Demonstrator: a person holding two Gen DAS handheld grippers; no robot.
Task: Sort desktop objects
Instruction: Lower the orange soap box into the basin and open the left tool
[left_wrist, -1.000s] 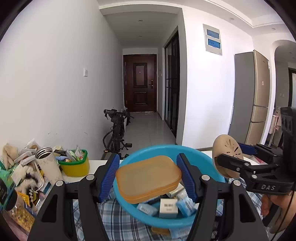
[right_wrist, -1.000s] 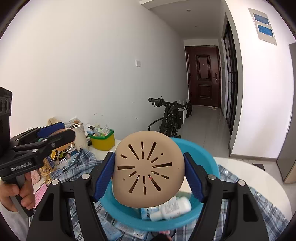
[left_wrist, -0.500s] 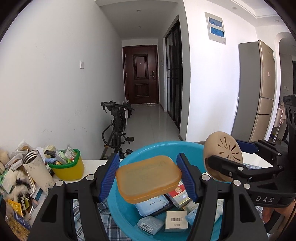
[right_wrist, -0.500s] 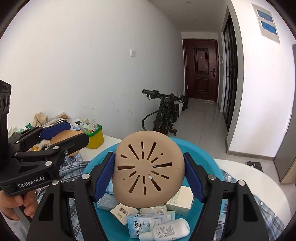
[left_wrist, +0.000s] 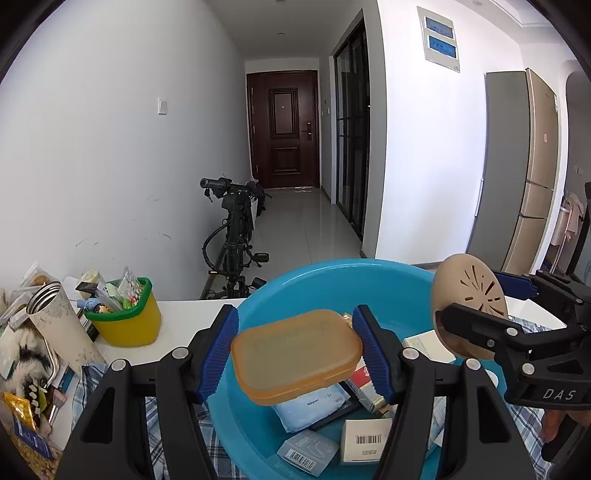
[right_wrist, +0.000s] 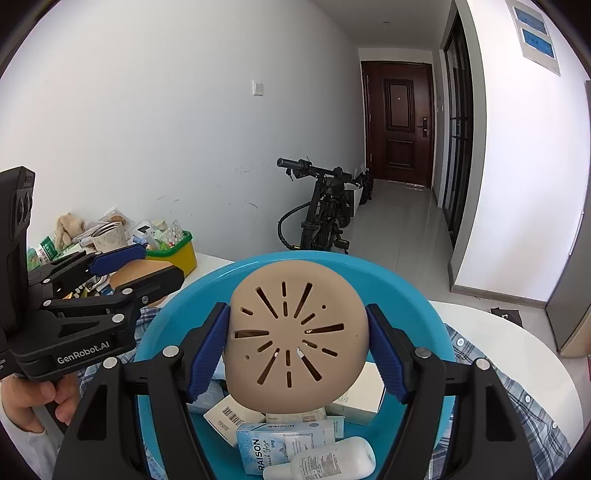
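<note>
White walls line a hallway with a grey tiled floor (left_wrist: 295, 229), ending at a dark wooden door (left_wrist: 283, 129); a black bicycle (left_wrist: 236, 236) leans left, a tall refrigerator (left_wrist: 524, 166) stands right

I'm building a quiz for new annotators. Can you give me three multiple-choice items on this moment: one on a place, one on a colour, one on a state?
1. Where are the small boxes and the white bottle?
A in the blue basin
B in the yellow bin
C on the floor

2. What colour is the lid in the left gripper?
A green
B orange
C white

3. The right gripper is:
A open and bare
B shut on the slotted beige disc
C out of view

A: boxes and bottle lie within the blue basin.
B: orange lid, left gripper.
B: right gripper clamps the slotted beige disc.
</note>
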